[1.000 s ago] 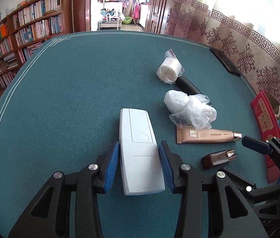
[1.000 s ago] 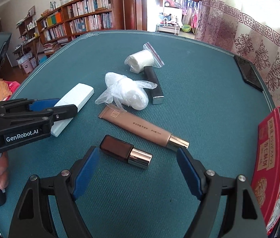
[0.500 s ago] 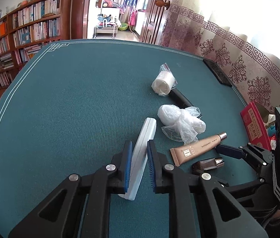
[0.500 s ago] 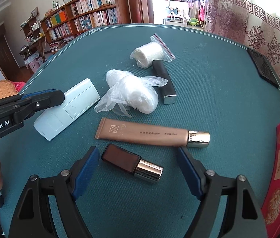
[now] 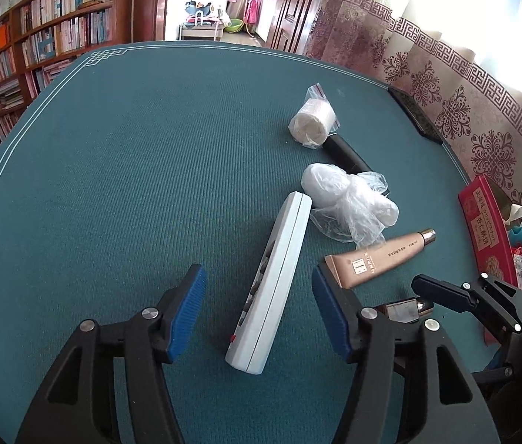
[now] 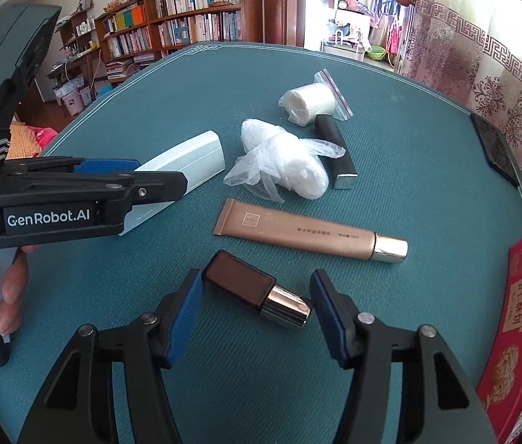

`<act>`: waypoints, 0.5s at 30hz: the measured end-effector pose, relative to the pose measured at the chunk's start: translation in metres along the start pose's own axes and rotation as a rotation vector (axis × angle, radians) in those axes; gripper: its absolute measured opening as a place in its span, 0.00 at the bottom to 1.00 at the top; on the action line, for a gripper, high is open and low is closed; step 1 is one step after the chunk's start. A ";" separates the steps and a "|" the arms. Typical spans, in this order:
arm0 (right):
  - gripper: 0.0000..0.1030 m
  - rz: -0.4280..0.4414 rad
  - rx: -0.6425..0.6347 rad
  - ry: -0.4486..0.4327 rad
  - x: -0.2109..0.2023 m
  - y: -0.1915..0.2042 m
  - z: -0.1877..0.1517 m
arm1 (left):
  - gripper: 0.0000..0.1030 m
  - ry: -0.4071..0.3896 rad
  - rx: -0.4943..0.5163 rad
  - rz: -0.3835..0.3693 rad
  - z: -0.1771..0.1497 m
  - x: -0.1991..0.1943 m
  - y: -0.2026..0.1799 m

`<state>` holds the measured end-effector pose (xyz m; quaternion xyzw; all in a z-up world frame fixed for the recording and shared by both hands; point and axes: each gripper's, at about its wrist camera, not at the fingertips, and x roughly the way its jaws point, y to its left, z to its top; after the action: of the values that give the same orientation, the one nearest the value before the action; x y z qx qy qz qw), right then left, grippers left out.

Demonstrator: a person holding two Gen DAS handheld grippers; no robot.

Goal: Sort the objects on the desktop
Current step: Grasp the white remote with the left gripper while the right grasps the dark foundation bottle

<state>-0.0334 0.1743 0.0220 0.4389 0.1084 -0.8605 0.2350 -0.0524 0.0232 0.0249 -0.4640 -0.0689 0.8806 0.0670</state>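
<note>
A white remote control (image 5: 270,285) stands on its long edge on the teal table, between the open jaws of my left gripper (image 5: 259,314), which do not touch it. It also shows in the right wrist view (image 6: 190,161). My right gripper (image 6: 255,314) is open around a small dark bottle with a metallic cap (image 6: 257,288), not touching it. Beyond lies a tan cosmetic tube (image 6: 309,235).
A crumpled clear plastic bag (image 6: 287,164), a bagged white roll (image 6: 311,101) and a black bar (image 6: 337,151) lie farther back. A red box (image 6: 516,318) stands at the right edge, a black phone (image 6: 494,151) near the curtain.
My left gripper gripped the remote, turned it onto its edge, then opened and let it go. My right gripper moved forward so its jaws flank the small bottle.
</note>
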 end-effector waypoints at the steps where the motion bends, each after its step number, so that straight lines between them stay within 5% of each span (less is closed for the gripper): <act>1: 0.62 -0.001 0.003 -0.002 -0.001 -0.001 0.000 | 0.61 0.009 0.012 0.006 -0.001 0.003 -0.002; 5: 0.62 -0.007 0.031 -0.010 0.000 -0.006 0.000 | 0.56 -0.012 0.069 0.048 -0.004 0.008 -0.012; 6: 0.62 -0.008 0.043 -0.015 -0.002 -0.007 -0.002 | 0.28 -0.013 0.072 0.043 -0.005 0.008 -0.013; 7: 0.62 -0.007 0.054 -0.022 -0.004 -0.009 -0.003 | 0.19 -0.009 0.067 0.034 -0.004 0.008 -0.013; 15: 0.62 -0.002 0.136 -0.090 -0.028 -0.018 -0.012 | 0.16 -0.099 0.031 -0.006 0.000 -0.015 -0.004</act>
<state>-0.0199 0.2029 0.0368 0.4146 0.0395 -0.8849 0.2083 -0.0440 0.0247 0.0381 -0.4184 -0.0598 0.9034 0.0731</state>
